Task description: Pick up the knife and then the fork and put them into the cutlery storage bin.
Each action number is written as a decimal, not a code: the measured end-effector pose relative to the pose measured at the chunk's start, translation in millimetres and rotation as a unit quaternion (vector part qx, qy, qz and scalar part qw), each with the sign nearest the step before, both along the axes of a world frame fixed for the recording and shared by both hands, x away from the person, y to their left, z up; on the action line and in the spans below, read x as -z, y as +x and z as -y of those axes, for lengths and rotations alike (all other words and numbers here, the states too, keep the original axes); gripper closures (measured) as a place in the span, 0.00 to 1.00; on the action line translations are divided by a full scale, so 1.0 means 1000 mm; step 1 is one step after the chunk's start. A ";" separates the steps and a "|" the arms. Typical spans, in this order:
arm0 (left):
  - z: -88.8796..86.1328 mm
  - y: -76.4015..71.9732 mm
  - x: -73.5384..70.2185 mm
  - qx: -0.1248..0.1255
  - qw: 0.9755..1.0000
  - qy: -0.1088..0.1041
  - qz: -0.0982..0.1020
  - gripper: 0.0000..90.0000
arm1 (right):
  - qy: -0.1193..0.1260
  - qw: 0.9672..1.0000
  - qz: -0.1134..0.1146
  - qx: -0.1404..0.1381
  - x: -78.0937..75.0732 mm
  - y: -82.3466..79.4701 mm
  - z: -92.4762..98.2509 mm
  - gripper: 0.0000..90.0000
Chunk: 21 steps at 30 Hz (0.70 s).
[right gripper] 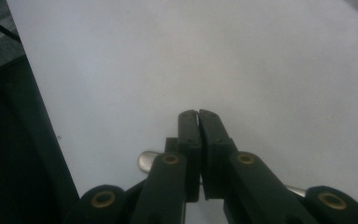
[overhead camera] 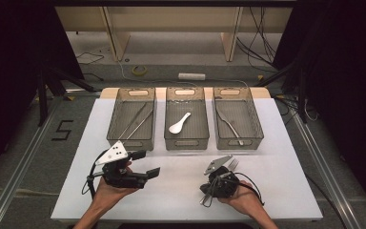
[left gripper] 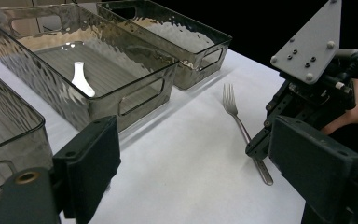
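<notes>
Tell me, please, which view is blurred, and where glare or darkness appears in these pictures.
Right gripper view: soft, its own jaws and the fork handle out of focus. Left gripper view: sharp on the fork, bright glare on the clear bins. High view: the white table evenly lit, the surroundings almost black.

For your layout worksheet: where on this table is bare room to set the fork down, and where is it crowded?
Bare white table lies between left gripper and right gripper, and along the trays' front edges. The far half is crowded: chopsticks tray, spoon tray, fork tray. Fork lies at the right gripper.
</notes>
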<state>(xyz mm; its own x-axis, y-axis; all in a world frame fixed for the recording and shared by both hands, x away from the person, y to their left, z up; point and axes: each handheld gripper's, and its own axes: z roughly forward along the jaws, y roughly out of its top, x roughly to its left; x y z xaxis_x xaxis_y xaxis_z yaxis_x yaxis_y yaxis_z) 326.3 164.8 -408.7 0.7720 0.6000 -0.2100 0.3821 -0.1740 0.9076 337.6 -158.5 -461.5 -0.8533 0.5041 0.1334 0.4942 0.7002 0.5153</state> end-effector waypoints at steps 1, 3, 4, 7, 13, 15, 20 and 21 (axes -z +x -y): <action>0.000 0.000 0.000 0.000 1.000 0.000 0.000 0.18 | -0.004 1.000 0.001 0.000 0.001 -0.001 -0.001 1.00; 0.000 0.000 0.000 0.000 1.000 0.000 0.000 0.18 | -0.005 1.000 -0.002 -0.002 0.002 0.000 -0.001 1.00; 0.000 0.000 0.000 0.000 1.000 0.000 0.000 0.18 | -0.006 1.000 -0.002 -0.005 0.003 0.000 -0.001 1.00; 0.000 0.000 0.000 0.001 1.000 0.002 0.001 0.18 | -0.011 1.000 -0.005 -0.007 0.005 0.000 -0.001 1.00; 0.000 0.000 0.000 0.001 1.000 0.002 0.000 0.18 | -0.019 1.000 -0.011 -0.013 0.008 -0.001 -0.004 1.00; 0.000 0.000 0.000 0.001 1.000 0.003 0.000 0.18 | -0.019 1.000 -0.010 -0.013 0.009 0.000 -0.004 1.00; 0.000 0.000 0.000 0.001 1.000 0.003 0.001 0.18 | -0.021 1.000 -0.018 -0.015 0.009 0.000 -0.004 1.00; 0.000 0.000 0.000 0.001 1.000 0.003 0.001 0.18 | -0.022 0.999 -0.019 -0.016 0.009 0.000 -0.004 1.00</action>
<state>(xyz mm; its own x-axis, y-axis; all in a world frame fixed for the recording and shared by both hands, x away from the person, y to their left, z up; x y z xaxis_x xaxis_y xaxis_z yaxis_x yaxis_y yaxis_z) 326.2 164.7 -408.7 0.7739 0.5992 -0.2050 0.3804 -0.1809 0.9070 337.7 -154.8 -470.1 -0.8637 0.4830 0.1440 0.4900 0.7378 0.4643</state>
